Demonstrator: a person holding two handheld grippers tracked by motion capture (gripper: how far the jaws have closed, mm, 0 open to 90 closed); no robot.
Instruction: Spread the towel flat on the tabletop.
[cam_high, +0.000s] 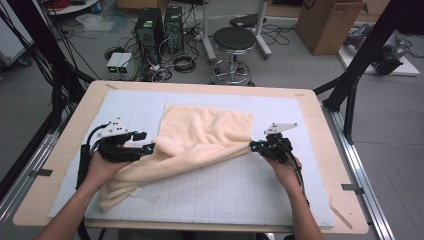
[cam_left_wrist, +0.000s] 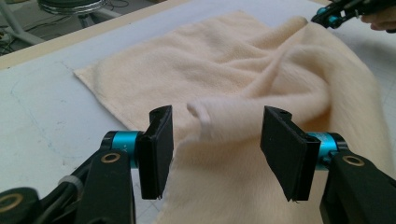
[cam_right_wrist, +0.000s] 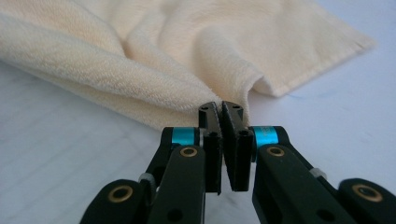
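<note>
Towel (cam_high: 200, 137): cream terry, lying rumpled on my grey grid mat (cam_high: 240, 195), far half flat, near half bunched between my two tongs
My left gripper (cam_left_wrist: 215, 147): jaws apart, a towel fold standing loose between the pads, neither pad pressing it
My right gripper (cam_right_wrist: 220, 140): jaws clamped on the towel's edge, cloth pulled taut from the pinch

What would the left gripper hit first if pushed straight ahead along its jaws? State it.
The cream terry-cloth towel: a raised fold of it already lies between the open jaws of the left gripper, with more towel beyond. Depth is hard to judge, but nothing else stands in that line.
</note>
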